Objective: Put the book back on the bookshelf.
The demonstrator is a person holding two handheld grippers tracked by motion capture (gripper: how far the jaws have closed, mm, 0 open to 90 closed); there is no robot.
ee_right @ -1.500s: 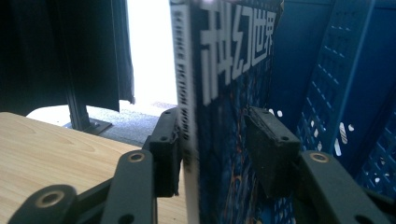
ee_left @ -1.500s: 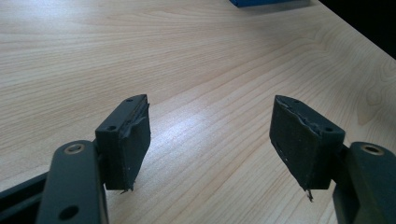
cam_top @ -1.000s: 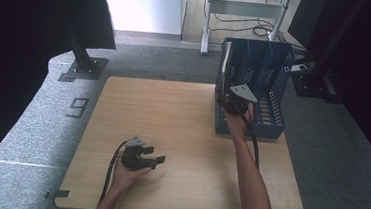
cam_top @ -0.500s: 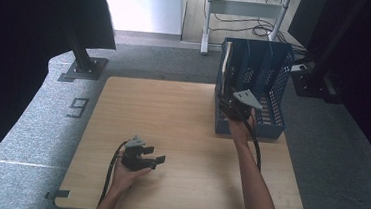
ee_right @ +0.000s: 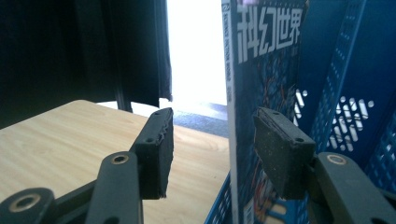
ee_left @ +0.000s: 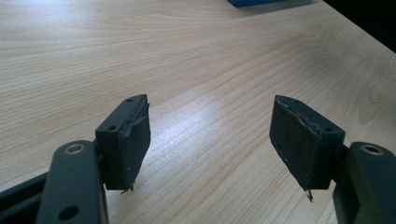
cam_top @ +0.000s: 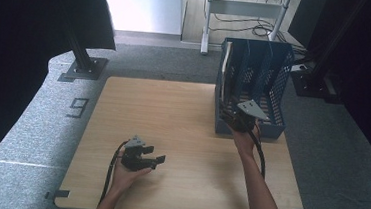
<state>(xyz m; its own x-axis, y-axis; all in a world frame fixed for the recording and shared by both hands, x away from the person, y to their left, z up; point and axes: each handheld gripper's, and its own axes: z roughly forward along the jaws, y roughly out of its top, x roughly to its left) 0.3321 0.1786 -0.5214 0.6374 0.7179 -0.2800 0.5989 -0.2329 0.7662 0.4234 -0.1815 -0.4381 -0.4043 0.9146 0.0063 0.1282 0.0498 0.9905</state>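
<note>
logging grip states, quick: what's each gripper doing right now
Left gripper: open, holding nothing, above the bare table.
Right gripper: open, jaws either side of the magazine edge in the blue file rack, not clamped.

Looks like a lab / recording setup, not a home or office. Evidence: lone wooden table [cam_top: 181, 134] on grey carpet [cam_top: 36, 128] w/ a big "9" [cam_top: 78, 107] marked on the floor beside it, i.e. a numbered station. Black curtains [cam_top: 33, 32] hang on both sides, w/ a stand's metal base plate [cam_top: 83, 69] bolted near the table. Behind: white metal rack [cam_top: 246, 9] w/ loose cables [cam_top: 240, 23] on the floor. Person's forearms work handheld grippers w/ trailing cables.
</note>
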